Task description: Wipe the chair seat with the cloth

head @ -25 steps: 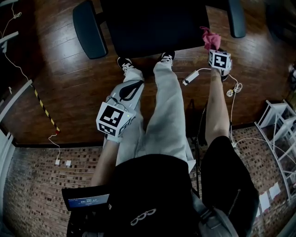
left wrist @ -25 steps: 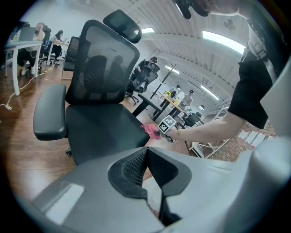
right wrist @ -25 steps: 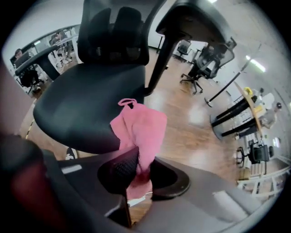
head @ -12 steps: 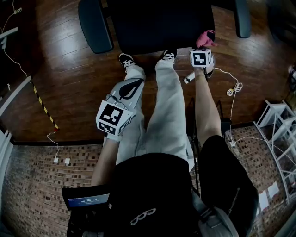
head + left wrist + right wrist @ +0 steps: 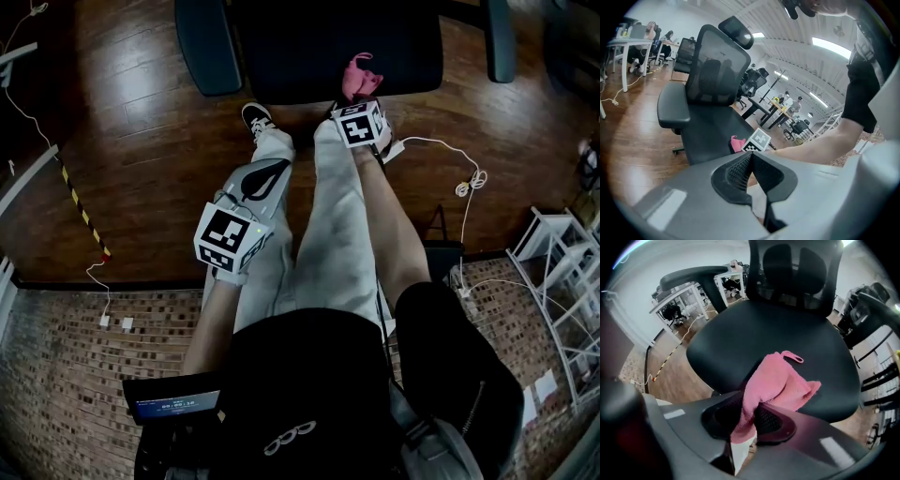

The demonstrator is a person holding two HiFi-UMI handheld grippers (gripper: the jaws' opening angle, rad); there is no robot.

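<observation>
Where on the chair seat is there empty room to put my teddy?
Most of the chair seat is bare: the wide stretch between the pink cloth and the backrest, out to both side edges. The crowded bit is the middle of the front edge, where the right gripper pinches the cloth.
</observation>
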